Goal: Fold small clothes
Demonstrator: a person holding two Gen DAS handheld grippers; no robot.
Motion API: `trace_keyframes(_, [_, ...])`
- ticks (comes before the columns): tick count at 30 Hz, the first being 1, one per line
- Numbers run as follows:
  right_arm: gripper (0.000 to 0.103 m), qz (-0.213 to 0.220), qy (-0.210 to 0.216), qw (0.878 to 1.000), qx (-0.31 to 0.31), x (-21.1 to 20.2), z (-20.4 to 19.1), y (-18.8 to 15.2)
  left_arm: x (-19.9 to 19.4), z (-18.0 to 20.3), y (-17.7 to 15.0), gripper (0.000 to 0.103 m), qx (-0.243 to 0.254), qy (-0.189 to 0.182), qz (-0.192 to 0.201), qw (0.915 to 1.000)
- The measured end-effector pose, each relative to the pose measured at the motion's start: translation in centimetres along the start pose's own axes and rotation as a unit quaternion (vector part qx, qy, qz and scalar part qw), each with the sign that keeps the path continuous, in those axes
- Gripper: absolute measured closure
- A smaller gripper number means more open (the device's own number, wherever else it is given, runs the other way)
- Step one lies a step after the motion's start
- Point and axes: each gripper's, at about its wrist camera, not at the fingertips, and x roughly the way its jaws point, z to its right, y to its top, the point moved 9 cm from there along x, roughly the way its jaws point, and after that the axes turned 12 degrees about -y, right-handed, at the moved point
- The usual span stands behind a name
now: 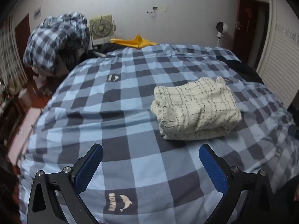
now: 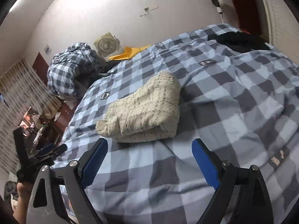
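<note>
Open checked bedspread (image 1: 119, 112) on the near and left sides, folded cream garment (image 1: 196, 108) the one bump mid-bed, black clothing (image 1: 241, 69) at the far right corner, yellow cloth (image 1: 134, 41) and heaped checked bedding (image 1: 58, 41) crowding the far left edge.
</note>
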Motion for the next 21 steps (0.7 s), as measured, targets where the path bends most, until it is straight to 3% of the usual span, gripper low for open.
trace_keyframes(6, [0.013, 0.008, -0.043, 0.998, -0.035, 1.7, -0.8, 0.3, 0.2, 1.8, 0.3, 0.0, 0.023, 0.003, 0.005, 0.9997])
trace_keyframes(9, [0.013, -0.001, -0.071, 0.996, -0.053, 3.3, -1.0, 0.2, 1.5, 1.9, 0.2, 0.0, 0.015, -0.004, -0.015, 0.9998])
trace_keyframes(15, [0.013, -0.042, -0.069, 0.993, -0.09, 5.9, -2.2, -0.9, 3.5, 2.0, 0.2, 0.0, 0.011, -0.009, -0.035, 0.9993])
trace_keyframes(21, [0.013, -0.043, -0.074, 0.986, -0.142, 7.0, -3.8, -1.5, 5.0, 2.0, 0.2, 0.0, 0.005, -0.013, -0.044, 0.9989])
